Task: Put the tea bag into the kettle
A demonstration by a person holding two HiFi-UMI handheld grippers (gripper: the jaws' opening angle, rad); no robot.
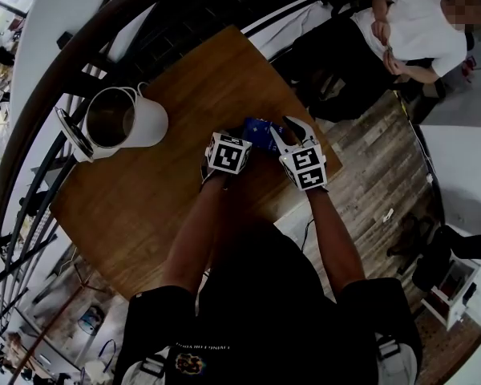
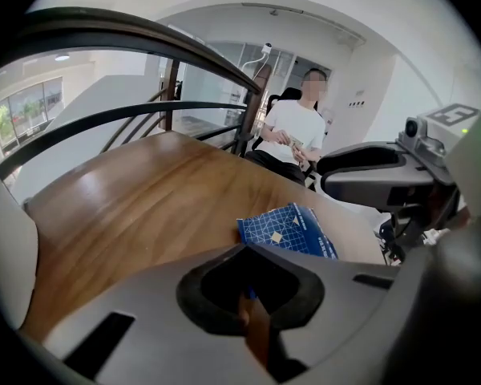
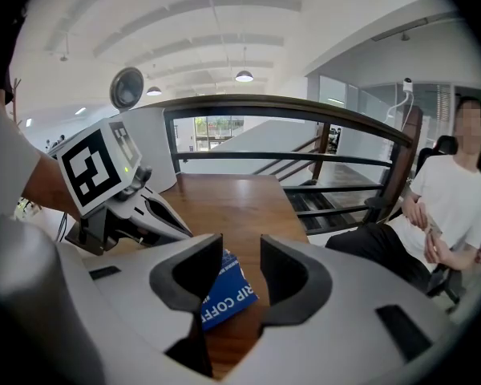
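A blue packet (image 1: pixel 260 131) lies flat on the wooden table (image 1: pixel 144 215), near its right edge. My left gripper (image 2: pixel 252 307) is shut, and a sliver of the blue packet (image 2: pixel 287 229) shows right where its pads meet, at the packet's near corner. My right gripper (image 3: pixel 240 275) stands open just over the packet's (image 3: pixel 224 295) other end, which lies between and below its jaws without touching them. The white kettle (image 1: pixel 120 123) stands at the table's left with its lid swung open, well apart from both grippers. No loose tea bag is visible.
A dark curved railing (image 1: pixel 32 135) runs behind the table's far and left sides. A person in a white shirt (image 1: pixel 417 22) sits beyond the table's far right corner. The table's right edge drops to a plank floor (image 1: pixel 369 167).
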